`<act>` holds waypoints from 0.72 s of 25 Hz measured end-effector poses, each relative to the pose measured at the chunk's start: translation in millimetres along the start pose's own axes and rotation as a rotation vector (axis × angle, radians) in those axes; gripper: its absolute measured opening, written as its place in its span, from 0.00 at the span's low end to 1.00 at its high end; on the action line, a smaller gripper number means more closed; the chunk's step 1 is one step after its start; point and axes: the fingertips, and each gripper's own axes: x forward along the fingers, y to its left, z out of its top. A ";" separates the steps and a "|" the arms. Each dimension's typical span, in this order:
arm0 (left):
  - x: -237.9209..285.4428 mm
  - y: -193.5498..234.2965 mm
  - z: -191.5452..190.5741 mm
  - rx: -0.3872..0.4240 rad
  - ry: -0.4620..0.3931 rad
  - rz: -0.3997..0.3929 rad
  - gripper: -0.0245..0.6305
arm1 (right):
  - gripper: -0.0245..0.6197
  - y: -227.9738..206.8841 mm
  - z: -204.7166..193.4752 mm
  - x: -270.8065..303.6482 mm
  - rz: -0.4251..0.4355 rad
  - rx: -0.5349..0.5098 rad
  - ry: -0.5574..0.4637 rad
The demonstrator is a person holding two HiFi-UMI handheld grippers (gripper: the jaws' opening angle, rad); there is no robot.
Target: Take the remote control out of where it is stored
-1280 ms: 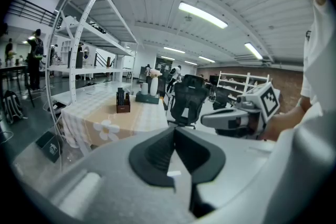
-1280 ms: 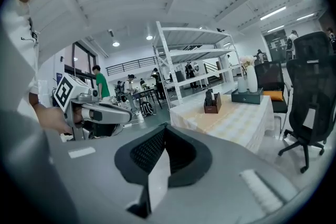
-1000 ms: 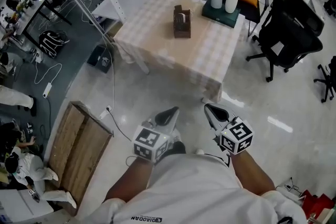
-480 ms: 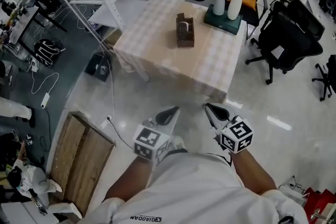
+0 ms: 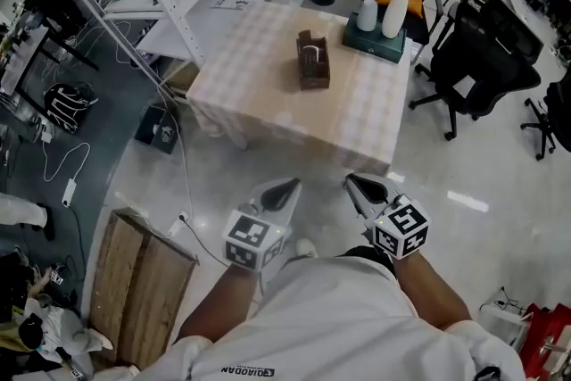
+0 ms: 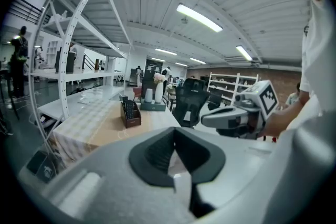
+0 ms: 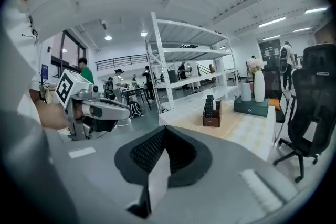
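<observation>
Black remote control (image 7: 209,106) sits well beyond left gripper (image 5: 289,186) and right gripper (image 5: 353,182), both pressed together.

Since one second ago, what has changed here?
The person has walked toward the table; the wooden board on the floor slid down the head view. Nothing was grasped or released. The left gripper and right gripper stay shut and empty, and the remote control stays in its holder.

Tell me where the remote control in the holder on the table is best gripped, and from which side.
Grip the top end of the remote control, which sticks up above the brown holder on the table. Come from above and lift straight up: it stands upright, and the holder's walls cover its lower part.
</observation>
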 end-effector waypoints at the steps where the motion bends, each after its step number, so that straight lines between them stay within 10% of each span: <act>1: -0.5 3.0 -1.2 -0.004 0.000 -0.002 0.04 | 0.05 1.0 -0.9 2.1 -0.002 0.000 0.005; 18: 14.4 44.7 -8.5 -0.055 0.010 0.058 0.04 | 0.05 -20.0 13.2 47.5 0.039 0.004 0.010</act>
